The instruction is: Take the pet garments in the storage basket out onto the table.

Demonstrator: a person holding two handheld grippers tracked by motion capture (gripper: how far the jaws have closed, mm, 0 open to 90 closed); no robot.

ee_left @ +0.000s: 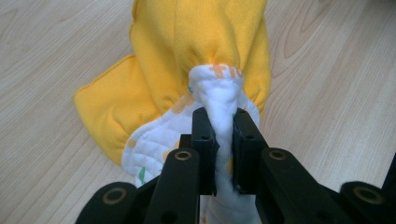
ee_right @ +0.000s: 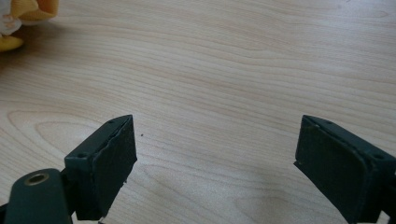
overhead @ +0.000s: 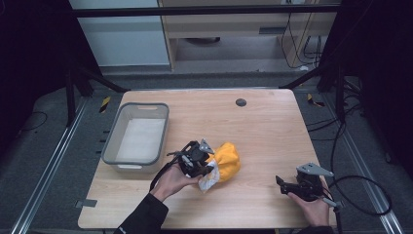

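A yellow cloth item with a white quilted, printed lining (overhead: 225, 161) lies bunched on the wooden table near its middle. My left gripper (overhead: 202, 168) is shut on a fold of that white lining. In the left gripper view the two black jaws pinch the white fabric (ee_left: 219, 112) between them, with the yellow cloth (ee_left: 196, 42) spreading beyond. My right gripper (overhead: 282, 184) rests low at the right front of the table, held by a hand. Its jaws stand wide open (ee_right: 215, 163) over bare wood with nothing between them. A corner of the yellow cloth (ee_right: 28, 11) shows far off.
A grey plastic bin (overhead: 119, 130) with a white bottom stands at the table's left side. A small dark round disc (overhead: 240, 102) sits near the far edge. Cables trail off the right side of the table.
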